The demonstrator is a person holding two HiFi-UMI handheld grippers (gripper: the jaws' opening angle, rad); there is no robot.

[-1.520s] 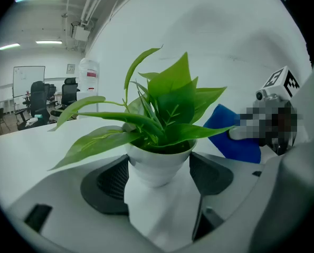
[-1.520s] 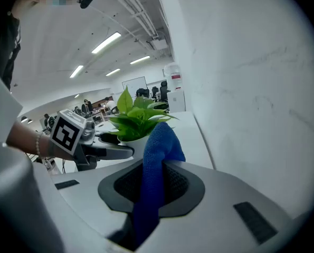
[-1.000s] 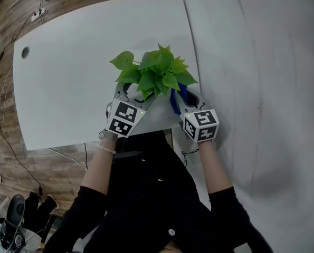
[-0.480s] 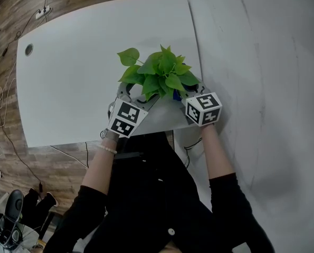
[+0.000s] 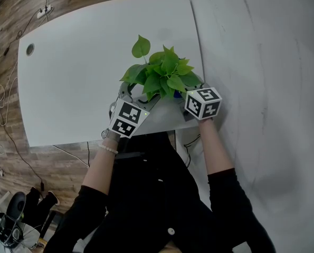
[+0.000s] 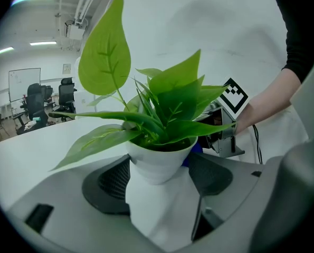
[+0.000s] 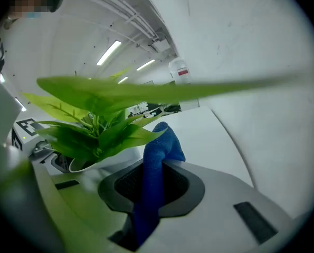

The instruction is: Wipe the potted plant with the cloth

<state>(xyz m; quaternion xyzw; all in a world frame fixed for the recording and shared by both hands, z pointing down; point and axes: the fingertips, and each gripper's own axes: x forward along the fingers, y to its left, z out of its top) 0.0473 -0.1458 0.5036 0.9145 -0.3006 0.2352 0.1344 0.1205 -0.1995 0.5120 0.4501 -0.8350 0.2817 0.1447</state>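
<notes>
Between left tongs, pot holds plant; right tongs grip cloth.

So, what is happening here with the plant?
A person at a white table works with two handheld grippers. The left gripper clamps the white pot of the potted plant between its fingers. The right gripper pinches a blue cloth, raised right beside the leaves.
</notes>
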